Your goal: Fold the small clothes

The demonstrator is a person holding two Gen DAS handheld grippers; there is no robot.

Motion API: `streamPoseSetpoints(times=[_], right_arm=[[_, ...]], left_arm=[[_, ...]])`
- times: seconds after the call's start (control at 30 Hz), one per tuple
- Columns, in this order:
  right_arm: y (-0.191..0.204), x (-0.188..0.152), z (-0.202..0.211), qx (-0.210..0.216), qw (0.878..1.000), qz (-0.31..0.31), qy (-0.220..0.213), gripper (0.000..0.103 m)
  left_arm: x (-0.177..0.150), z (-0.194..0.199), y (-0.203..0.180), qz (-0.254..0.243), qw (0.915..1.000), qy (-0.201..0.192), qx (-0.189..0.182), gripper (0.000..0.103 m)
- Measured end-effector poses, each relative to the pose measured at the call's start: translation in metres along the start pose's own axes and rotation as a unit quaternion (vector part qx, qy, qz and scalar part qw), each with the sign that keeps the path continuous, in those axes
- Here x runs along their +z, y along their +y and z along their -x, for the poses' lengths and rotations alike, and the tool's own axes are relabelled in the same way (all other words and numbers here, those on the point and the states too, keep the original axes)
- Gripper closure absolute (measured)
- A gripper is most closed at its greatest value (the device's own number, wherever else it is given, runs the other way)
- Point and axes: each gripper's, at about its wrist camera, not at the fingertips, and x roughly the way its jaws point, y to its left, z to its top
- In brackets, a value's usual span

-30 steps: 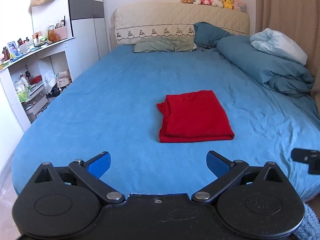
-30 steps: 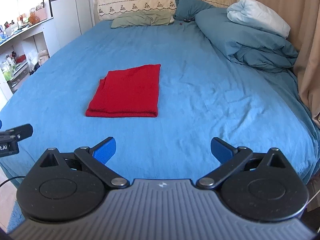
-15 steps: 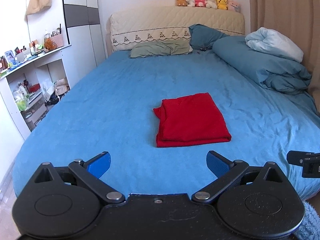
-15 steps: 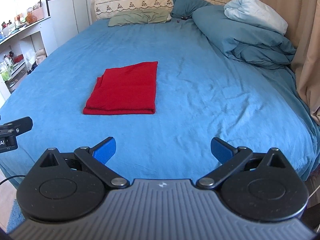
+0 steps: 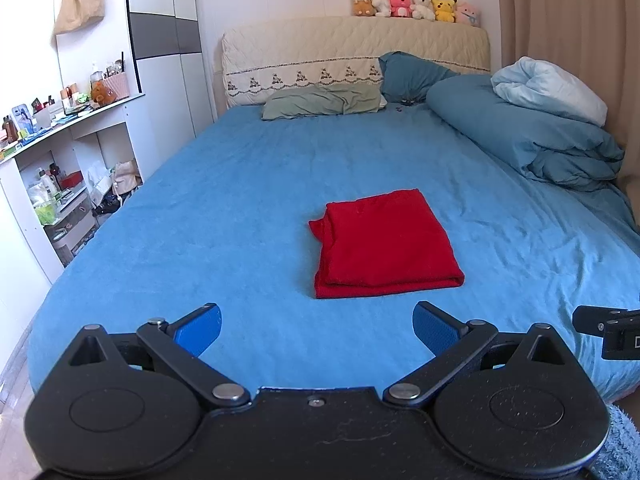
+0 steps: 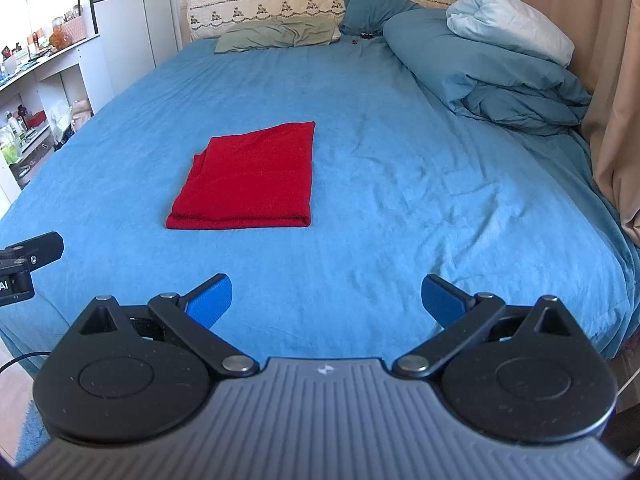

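Nearest the cameras, the left gripper (image 5: 317,326) and the right gripper (image 6: 326,297) are held at the foot of the bed (image 5: 224,216), both with jaws spread wide and nothing between the blue pads (image 5: 200,327). Neither is in contact with any cloth. Further on, near the middle of the blue sheet, a red garment (image 5: 384,240) is seen lying flat, folded into a compact rectangle with its doubled edge toward the grippers; a small flap is left protruding at its left side. The fold is judged to be essentially complete, with at most that flap to be tidied. No other garment awaiting folding is visible. Beyond, a pillow (image 5: 320,101) and a bundled duvet (image 5: 532,136) are seen against the headboard (image 5: 352,52), with plush toys (image 5: 412,5) lined along its top.
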Motion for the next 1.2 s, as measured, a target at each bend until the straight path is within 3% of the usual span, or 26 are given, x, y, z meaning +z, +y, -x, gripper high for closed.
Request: streamPoseSetpoints(times=[1.2], right_arm=[[0.005,-0.001,0.000,0.006,1.000,-0.002,0.002,0.000]], left_arm=[[0.001,-0.004,0.016,0.015,0.9998,0.007,-0.011,0.000]])
